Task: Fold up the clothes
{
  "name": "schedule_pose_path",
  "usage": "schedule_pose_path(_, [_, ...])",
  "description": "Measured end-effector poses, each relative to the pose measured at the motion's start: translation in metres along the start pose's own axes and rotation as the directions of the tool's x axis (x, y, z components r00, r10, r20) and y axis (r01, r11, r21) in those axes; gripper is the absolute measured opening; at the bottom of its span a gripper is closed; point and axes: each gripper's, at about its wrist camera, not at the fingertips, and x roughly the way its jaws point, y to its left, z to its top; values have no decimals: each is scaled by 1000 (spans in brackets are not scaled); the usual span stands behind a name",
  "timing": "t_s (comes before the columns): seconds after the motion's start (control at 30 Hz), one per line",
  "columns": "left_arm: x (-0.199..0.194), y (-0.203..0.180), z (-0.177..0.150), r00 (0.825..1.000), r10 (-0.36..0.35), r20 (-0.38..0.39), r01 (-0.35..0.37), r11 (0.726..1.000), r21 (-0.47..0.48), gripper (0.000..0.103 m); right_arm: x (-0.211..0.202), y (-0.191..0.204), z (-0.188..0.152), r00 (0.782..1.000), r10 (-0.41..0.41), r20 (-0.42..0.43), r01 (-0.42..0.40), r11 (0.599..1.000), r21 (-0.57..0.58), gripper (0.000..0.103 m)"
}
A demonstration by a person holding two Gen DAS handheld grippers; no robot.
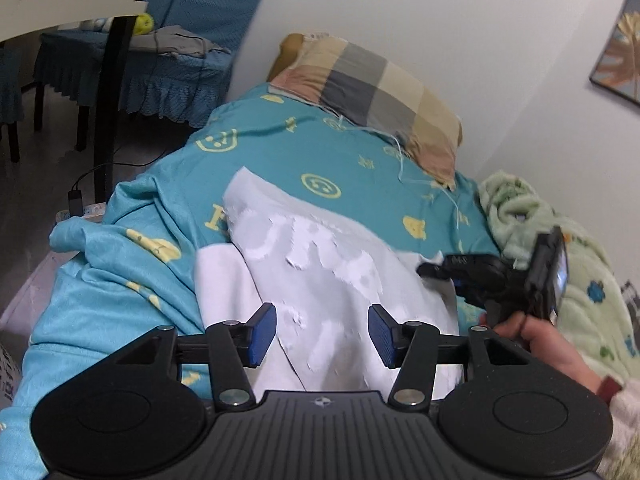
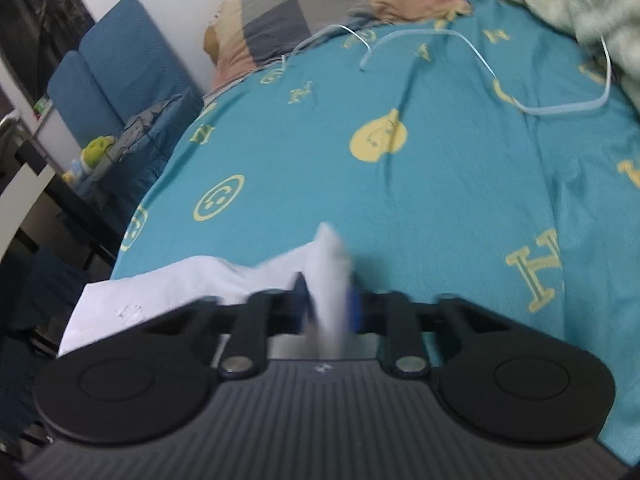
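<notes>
A white garment [image 1: 320, 264] with faint printed letters lies on the teal bed sheet [image 1: 280, 148]. My left gripper [image 1: 322, 334] is open, its blue pads either side of the cloth's near part, just above it. My right gripper [image 2: 329, 304] is shut on a bunched edge of the white garment [image 2: 328, 264] and holds it lifted off the sheet [image 2: 400, 200]. In the left wrist view the right gripper [image 1: 430, 270] shows at the garment's right edge, held by a hand.
A checked pillow [image 1: 372, 96] lies at the bed's head by the wall. A green fleece blanket [image 1: 560, 240] is bunched on the right. A thin white cord [image 2: 520, 80] lies across the sheet. Blue-covered chairs [image 1: 160, 68] and a table leg stand left of the bed.
</notes>
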Motion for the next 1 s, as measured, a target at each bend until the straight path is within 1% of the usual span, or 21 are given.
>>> schedule_pose_path(0.1, [-7,8,5,999,-4,32,6,999,-44,54,-23,17,-1,997,54,50,-49,995,-91,12])
schedule_pose_path(0.2, [-18,12,9,997,-3,71,8,998,-67,54,-60,43,-7,983,160,84,-143,973,-179,11])
schedule_pose_path(0.3, [-35,13,14,993,-6,119,15,997,-76,54,-99,74,-17,959,274,76,-244,931,-272,10])
schedule_pose_path(0.37, [-49,15,16,988,-16,153,29,996,-87,54,-127,99,-36,936,348,51,-308,882,-357,10])
schedule_pose_path(0.47, [-71,21,19,980,-25,199,50,992,-119,55,-165,125,-71,897,440,-32,-410,805,-429,10])
schedule_pose_path(0.53, [-84,24,21,974,-36,225,67,989,-135,56,-187,135,-99,868,484,-113,-478,751,-456,10])
schedule_pose_path(0.57, [-90,26,22,971,-41,235,76,987,-142,59,-197,138,-113,853,497,-156,-507,719,-475,10])
schedule_pose_path(0.63, [-100,27,23,967,-61,247,99,984,-146,64,-211,142,-140,822,510,-251,-564,671,-481,10])
schedule_pose_path(0.7, [-103,21,22,969,-75,235,106,987,-122,65,-226,145,-167,784,516,-344,-619,622,-479,10])
schedule_pose_path(0.73, [-103,17,20,971,-73,227,98,990,-104,65,-233,147,-180,764,517,-387,-646,599,-473,10])
schedule_pose_path(0.77, [-103,13,18,974,-70,216,90,992,-86,65,-236,145,-190,747,517,-419,-665,593,-454,10])
schedule_pose_path(0.8, [-101,9,16,976,-68,206,84,994,-70,65,-238,144,-197,735,510,-447,-677,588,-443,11])
schedule_pose_path(0.83, [-98,5,14,979,-60,193,72,996,-56,66,-240,142,-202,736,497,-460,-675,588,-445,11])
schedule_pose_path(0.9, [-92,-3,10,985,-37,170,42,999,-26,66,-245,136,-200,752,488,-443,-658,600,-455,13])
schedule_pose_path(1.0, [-88,-10,7,986,-11,168,10,1000,9,67,-252,119,-178,762,505,-406,-644,658,-390,17])
